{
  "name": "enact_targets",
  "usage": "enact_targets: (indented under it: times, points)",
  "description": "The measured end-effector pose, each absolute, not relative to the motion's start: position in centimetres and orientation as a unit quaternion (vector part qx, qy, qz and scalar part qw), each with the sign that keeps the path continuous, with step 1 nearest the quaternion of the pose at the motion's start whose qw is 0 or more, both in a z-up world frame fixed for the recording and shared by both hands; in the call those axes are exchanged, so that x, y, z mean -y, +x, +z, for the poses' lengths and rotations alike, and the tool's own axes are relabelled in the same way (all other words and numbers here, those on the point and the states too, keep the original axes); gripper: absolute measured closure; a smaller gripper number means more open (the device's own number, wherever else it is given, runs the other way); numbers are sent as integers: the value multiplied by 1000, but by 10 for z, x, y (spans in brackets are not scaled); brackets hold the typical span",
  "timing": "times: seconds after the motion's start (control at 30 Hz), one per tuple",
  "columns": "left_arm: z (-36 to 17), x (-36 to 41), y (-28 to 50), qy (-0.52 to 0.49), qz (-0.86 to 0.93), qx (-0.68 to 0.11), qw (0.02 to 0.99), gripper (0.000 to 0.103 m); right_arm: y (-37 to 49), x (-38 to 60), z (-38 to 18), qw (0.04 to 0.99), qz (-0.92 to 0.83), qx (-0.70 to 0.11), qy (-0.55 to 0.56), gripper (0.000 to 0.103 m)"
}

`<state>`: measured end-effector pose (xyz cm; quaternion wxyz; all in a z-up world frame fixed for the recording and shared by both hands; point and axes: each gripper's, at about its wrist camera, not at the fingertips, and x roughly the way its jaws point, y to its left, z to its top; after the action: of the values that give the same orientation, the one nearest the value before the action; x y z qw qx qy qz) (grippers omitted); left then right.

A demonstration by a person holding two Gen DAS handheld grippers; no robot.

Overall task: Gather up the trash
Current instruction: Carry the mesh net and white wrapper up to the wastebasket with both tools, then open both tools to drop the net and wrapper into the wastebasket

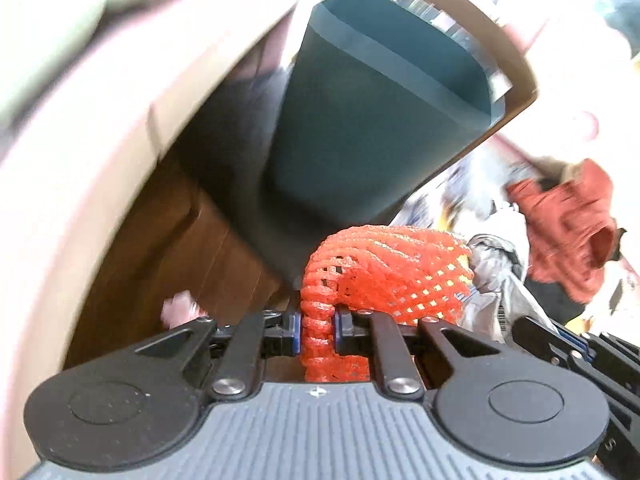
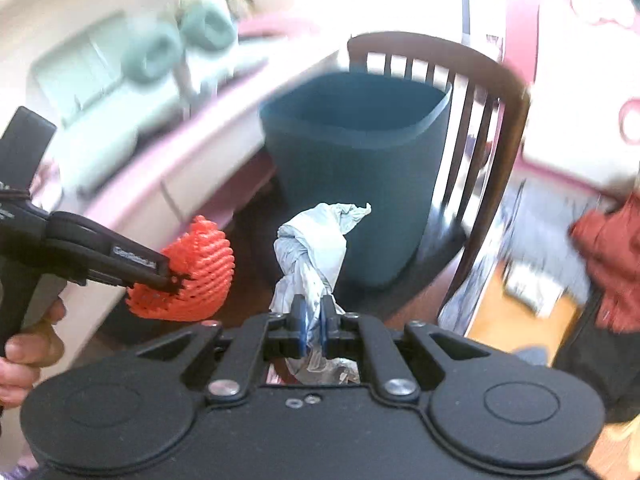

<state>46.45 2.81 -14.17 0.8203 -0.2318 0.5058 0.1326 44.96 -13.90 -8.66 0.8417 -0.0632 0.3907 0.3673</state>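
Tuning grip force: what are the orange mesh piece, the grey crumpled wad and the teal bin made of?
Orange mesh piece: looks like soft foam netting, matte, open diamond holes. Grey crumpled wad: probably thin plastic film, twisted, slight sheen. Teal bin: likely rigid moulded plastic, smooth matte walls.

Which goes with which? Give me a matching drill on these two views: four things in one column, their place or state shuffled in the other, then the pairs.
Things
1. orange foam mesh sleeve
2. crumpled grey plastic wrapper
3. dark teal plastic waste bin
4. dark wooden slat-back chair

Place or state
A. standing behind the bin
B. pinched in the left gripper
C. open-topped, ahead of both grippers
D. pinched in the right gripper

Pairs: 1-B, 2-D, 3-C, 4-A
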Motion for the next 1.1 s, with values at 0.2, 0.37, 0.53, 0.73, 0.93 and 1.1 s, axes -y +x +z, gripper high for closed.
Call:
enact_targets:
  times: [0.2, 0.37, 0.53, 0.73, 0.93, 1.1]
  points:
    - [-79, -30, 506, -210, 136, -472, 845, 89, 490, 138, -39, 858, 364, -360, -43, 97]
    - [-40, -34, 557, -185, 150, -450, 861, 89, 535, 124, -17, 871, 352, -340, -51, 97]
    - [-24, -39, 609, -167, 147, -443, 868, 89, 576, 102, -17, 870, 345, -347, -57, 97]
    - [-47, -46, 664, -159, 153, -470, 855, 89, 608, 73, -38, 859, 344, -373, -69, 97]
    - [-92, -47, 687, -137, 178, -513, 828, 89, 621, 55, -69, 845, 341, -401, -92, 97]
    - [-121, -40, 697, -129, 183, -548, 806, 89, 629, 48, -76, 843, 343, -403, -101, 96]
